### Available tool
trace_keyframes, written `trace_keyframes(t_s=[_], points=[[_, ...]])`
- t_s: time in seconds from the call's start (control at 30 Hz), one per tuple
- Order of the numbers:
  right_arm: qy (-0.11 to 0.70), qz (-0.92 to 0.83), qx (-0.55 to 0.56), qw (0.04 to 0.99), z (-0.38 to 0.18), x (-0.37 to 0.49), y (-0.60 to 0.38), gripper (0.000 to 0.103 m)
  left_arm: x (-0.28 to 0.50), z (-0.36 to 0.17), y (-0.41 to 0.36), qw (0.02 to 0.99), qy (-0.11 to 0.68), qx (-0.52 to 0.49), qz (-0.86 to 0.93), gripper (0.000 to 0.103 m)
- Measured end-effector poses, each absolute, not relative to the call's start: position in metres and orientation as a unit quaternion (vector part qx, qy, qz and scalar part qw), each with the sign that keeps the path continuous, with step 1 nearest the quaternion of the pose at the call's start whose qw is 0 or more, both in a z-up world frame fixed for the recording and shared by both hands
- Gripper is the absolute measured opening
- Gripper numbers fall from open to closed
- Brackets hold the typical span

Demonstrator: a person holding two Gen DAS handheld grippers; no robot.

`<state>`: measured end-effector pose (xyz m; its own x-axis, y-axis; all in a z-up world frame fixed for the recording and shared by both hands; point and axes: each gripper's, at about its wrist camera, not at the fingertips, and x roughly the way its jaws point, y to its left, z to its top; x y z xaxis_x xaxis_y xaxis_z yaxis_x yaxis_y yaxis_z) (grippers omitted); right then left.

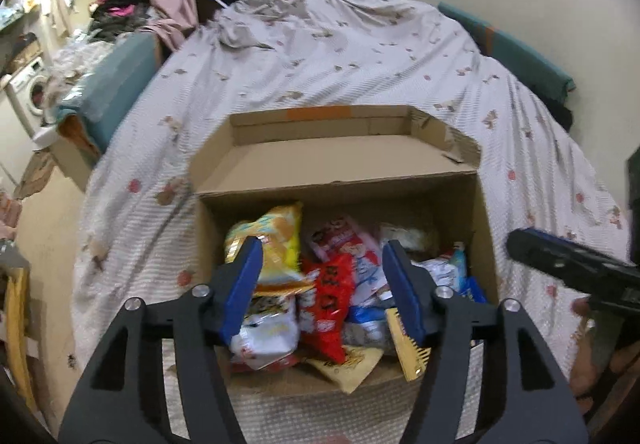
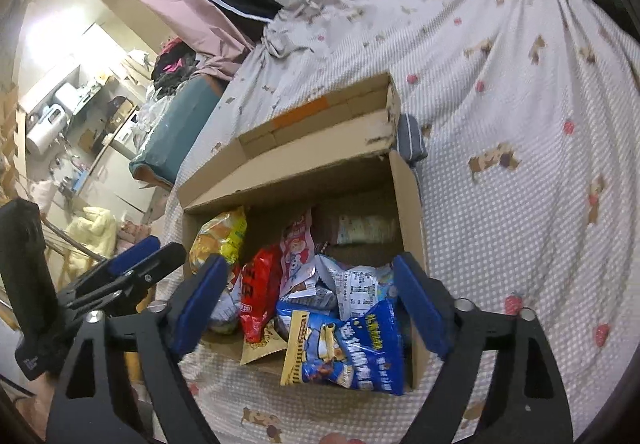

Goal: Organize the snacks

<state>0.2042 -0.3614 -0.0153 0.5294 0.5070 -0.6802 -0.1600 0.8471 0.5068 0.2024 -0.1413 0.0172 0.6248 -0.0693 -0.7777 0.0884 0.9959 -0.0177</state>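
An open cardboard box (image 1: 344,156) (image 2: 408,180) lies on its side on the bed, its mouth toward me, with several snack bags spilling out. Among them are a yellow bag (image 1: 280,240) (image 2: 220,236), a red bag (image 1: 332,296) (image 2: 258,292), a pink-white bag (image 1: 352,240) (image 2: 296,248) and a blue bag (image 2: 360,352). My left gripper (image 1: 320,256) is open and empty just in front of the box mouth. My right gripper (image 2: 308,276) is open and empty in front of the box; it also shows at the right of the left wrist view (image 1: 568,264).
The bed carries a white patterned sheet (image 1: 340,56) (image 2: 520,104). A teal cushion (image 1: 116,80) and piles of clothes (image 1: 120,4) lie to the left. A washing machine (image 1: 28,92) stands at far left. Another teal cushion (image 1: 512,48) lies along the right wall.
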Motion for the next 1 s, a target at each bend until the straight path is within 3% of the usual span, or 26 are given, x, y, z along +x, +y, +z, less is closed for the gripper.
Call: trace_keyframes(t_s=[0.2, 0.3, 0.5, 0.63, 1.0], points=[[0.42, 0.187, 0.167, 0.872, -0.001, 0.172, -0.356, 0.096, 0.169, 0.027, -0.124, 0.916, 0.401, 0.025, -0.018, 0.06], [0.422, 0.187, 0.156, 0.873, -0.002, 0.151, -0.353, 0.096, 0.151, 0.029, -0.114, 0.919, 0.393, 0.024, -0.005, 0.084], [0.404, 0.174, 0.125, 0.89, 0.006, 0.11, -0.347, 0.099, 0.113, 0.026, -0.098, 0.919, 0.394, 0.005, 0.001, 0.086], [0.39, 0.151, 0.102, 0.903, 0.009, 0.081, -0.343, 0.099, 0.086, 0.024, -0.092, 0.923, 0.385, 0.004, 0.006, 0.098], [0.39, 0.129, 0.095, 0.907, 0.004, 0.036, -0.338, 0.103, 0.025, 0.016, -0.077, 0.923, 0.383, -0.019, 0.03, 0.1]])
